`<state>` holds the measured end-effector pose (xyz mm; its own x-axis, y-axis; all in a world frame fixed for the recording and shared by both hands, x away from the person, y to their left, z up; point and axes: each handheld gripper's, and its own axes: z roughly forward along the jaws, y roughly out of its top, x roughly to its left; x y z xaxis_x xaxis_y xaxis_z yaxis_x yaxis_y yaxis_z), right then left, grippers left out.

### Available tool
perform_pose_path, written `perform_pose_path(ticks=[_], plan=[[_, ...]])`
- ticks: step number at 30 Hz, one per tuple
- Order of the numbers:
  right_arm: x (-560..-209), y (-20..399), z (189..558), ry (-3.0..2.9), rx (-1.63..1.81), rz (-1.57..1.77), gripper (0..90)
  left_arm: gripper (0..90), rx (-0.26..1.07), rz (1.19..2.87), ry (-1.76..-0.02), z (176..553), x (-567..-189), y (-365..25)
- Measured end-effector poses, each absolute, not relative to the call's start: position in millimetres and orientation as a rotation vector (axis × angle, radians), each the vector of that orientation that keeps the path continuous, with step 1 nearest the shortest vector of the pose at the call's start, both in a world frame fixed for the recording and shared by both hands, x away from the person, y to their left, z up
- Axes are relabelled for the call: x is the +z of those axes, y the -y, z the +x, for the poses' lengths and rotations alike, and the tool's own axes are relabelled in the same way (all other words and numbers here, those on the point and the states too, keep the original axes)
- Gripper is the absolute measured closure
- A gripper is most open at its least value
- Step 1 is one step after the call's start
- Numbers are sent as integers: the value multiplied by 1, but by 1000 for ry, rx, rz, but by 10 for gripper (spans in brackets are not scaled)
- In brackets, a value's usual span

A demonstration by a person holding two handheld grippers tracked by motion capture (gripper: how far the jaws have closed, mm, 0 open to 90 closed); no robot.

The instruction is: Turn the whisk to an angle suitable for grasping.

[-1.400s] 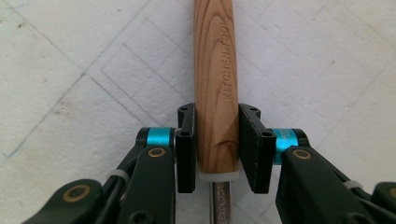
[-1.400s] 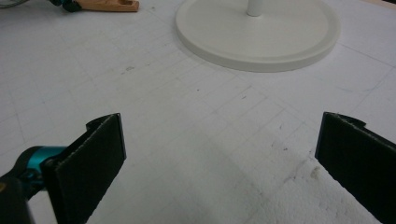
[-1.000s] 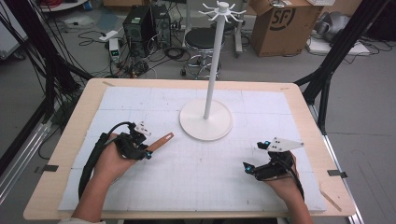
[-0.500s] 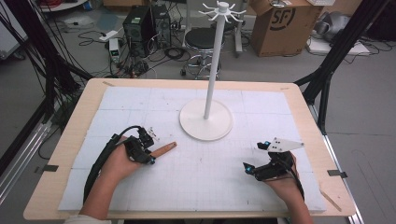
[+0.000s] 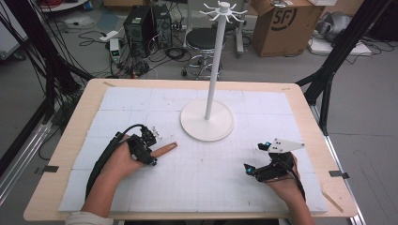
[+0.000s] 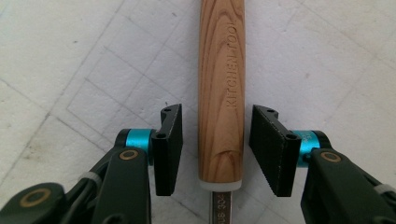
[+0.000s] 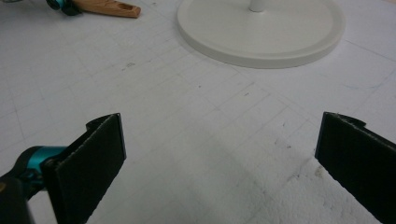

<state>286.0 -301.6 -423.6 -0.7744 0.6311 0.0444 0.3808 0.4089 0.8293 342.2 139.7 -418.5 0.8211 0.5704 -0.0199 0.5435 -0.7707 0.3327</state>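
Light wooden tool handle [image 6: 220, 88], stamped "KITCHEN-TOOL", steel shank at its end, lies flat on white gridded mat [image 5: 206, 183]. Left gripper [image 6: 215, 140] jaws just opened; pads flank handle with gaps either side.

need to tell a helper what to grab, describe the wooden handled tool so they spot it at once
Start at the white stand mid-table; left of its round base lies the wooden handle, between the left gripper's open jaws. It is the one brown piece on the white mat, stamped KITCHEN TOOL.
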Motion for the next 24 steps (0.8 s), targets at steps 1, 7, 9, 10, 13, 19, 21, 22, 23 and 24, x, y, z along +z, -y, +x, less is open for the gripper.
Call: perform_pose_path(ticks=[1, 7, 9, 10, 13, 19, 21, 22, 23, 24], plan=[[-424, 301, 286, -2392, 1299, 882, 7, 551, 119, 2684, -841, 342, -419, -140], [-424, 298, 286, -2400, 1296, 867, 7, 692, 124, 2682, -846, 342, -417, -139], [-423, 298, 286, -2398, 1299, 866, 8, 695, 127, 2681, -857, 341, -417, -138], [-423, 298, 286, -2397, 1301, 870, 7, 696, 123, 2681, -855, 342, -417, -138], [-423, 298, 286, -2397, 1302, 869, 7, 698, 135, 2673, -851, 340, -417, -139], [-423, 300, 287, -2386, 1321, 881, 8, 699, 148, 2600, -843, 335, -412, -143], [-422, 302, 287, -2379, 1325, 883, 8, 699, 127, 2499, -848, 333, -402, -149], [-422, 302, 286, -2378, 1331, 890, 8, 699, 127, 2499, -848, 333, -402, -149], [-422, 302, 286, -2378, 1331, 890, 8, 699, 116, 2445, -859, 331, -398, -150], [-421, 303, 286, -2372, 1337, 889, 8, 698, 100, 2409, -848, 330, -394, -152]])
